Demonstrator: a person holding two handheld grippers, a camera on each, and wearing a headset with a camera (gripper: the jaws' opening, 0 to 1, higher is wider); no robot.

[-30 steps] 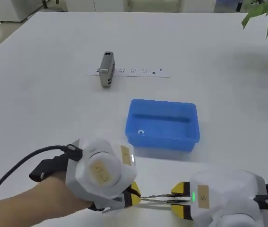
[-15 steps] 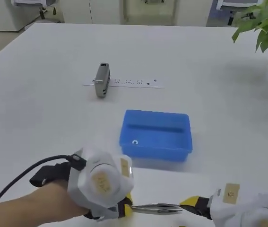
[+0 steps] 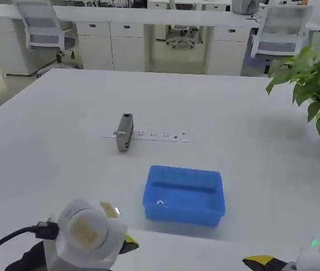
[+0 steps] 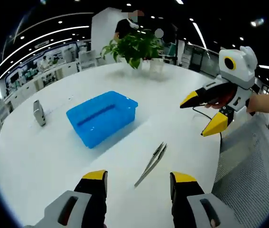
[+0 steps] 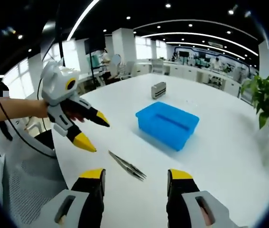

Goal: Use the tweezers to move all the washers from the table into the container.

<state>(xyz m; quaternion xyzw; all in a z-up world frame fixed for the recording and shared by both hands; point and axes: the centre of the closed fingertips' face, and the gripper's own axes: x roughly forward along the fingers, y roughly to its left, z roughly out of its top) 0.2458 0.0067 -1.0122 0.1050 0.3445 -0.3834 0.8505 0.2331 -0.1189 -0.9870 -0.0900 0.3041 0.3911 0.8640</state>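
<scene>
The metal tweezers [image 4: 152,163] lie flat on the white table between both grippers, touched by neither. My left gripper [image 4: 138,176] stands open just short of them; its white body and a yellow tip [image 3: 130,244] sit at the bottom left of the head view. My right gripper [image 5: 135,174] is open too, with the tweezers [image 5: 127,166] lying ahead of its jaws. The blue container [image 3: 183,195] holds one washer [image 3: 160,203]. A row of small washers [image 3: 157,135] lies on the table beyond it.
A grey metal block [image 3: 125,131] lies at the left end of the washer row. A potted plant [image 3: 315,90] stands at the table's right edge. Office chairs and desks are beyond the far edge.
The tweezers, held between both grippers a second ago, now lie loose on the table. Both grippers have drawn back and apart. The head camera has tilted up.
</scene>
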